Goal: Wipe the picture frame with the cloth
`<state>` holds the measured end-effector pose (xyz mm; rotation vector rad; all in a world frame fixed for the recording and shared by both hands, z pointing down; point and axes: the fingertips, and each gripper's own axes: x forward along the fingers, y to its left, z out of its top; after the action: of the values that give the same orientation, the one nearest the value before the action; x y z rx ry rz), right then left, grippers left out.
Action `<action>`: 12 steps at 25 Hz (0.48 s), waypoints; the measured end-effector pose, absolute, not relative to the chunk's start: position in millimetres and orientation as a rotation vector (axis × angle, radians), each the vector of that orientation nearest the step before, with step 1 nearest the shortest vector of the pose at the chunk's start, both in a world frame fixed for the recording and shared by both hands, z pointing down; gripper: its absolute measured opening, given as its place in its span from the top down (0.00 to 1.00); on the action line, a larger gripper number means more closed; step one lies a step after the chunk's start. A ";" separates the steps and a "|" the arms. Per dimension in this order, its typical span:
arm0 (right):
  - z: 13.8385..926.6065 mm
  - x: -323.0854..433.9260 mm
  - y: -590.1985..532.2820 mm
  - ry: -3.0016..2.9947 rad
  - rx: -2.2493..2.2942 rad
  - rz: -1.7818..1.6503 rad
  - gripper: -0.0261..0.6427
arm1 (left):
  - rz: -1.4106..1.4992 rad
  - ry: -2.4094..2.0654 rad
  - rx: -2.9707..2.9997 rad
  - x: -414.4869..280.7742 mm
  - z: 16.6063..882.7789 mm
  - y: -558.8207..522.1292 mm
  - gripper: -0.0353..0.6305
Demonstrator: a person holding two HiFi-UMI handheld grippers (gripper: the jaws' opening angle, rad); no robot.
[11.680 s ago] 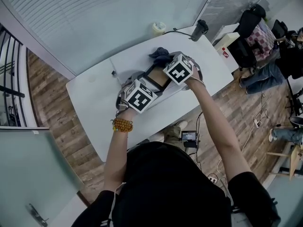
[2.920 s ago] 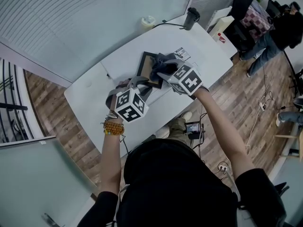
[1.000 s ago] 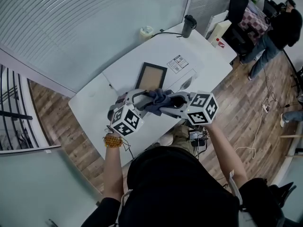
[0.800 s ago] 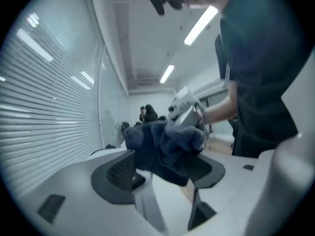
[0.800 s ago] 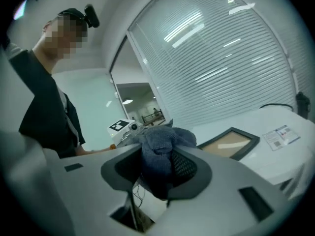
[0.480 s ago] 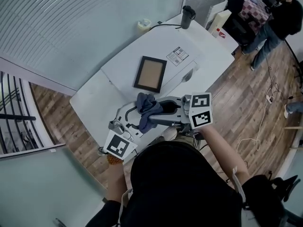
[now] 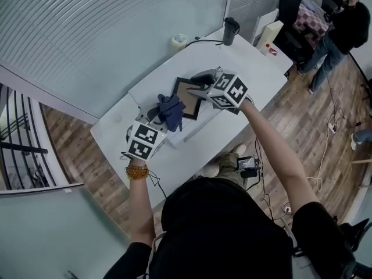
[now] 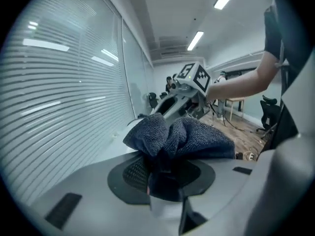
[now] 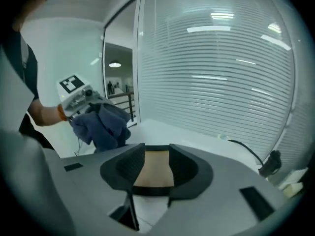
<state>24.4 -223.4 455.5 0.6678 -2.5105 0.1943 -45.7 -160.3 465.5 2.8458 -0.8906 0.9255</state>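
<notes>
Moved: your left gripper [image 7: 163, 115] now carries the cloth [image 7: 172, 108] alone, and your right gripper [image 7: 197, 92] has left the cloth and swung over to the picture frame [image 7: 183, 101].
Left jaws: just been closing, now clamped on a bunched fold of cloth.
Right jaws: apart, eased slightly wider, with the frame's near edge showing between them, unpinched.
Picture frame: lies on the white bench [image 7: 192, 150], with the cloth hanging at its left edge.

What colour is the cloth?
The cloth is dark blue, clearest in the left gripper view.
</notes>
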 end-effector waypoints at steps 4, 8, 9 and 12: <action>502.7 15.8 -243.3 -2.289 0.664 0.167 0.75 | 1.156 -0.803 2.717 -41.2 492.8 -170.8 0.78; 509.2 19.6 -246.6 -2.298 0.737 0.187 0.77 | 1.150 -0.767 2.699 -35.6 496.2 -166.9 0.80; 508.9 19.8 -248.0 -2.300 0.746 0.169 0.77 | 1.166 -0.756 2.705 -31.6 496.0 -165.3 0.80; 507.9 17.8 -250.6 -2.303 0.745 0.161 0.77 | 1.208 -0.684 2.729 -11.6 494.6 -154.0 0.81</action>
<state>17.8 -250.6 507.9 0.7454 -2.3032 0.1607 -11.6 -154.0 494.6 2.7293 -0.6843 1.2080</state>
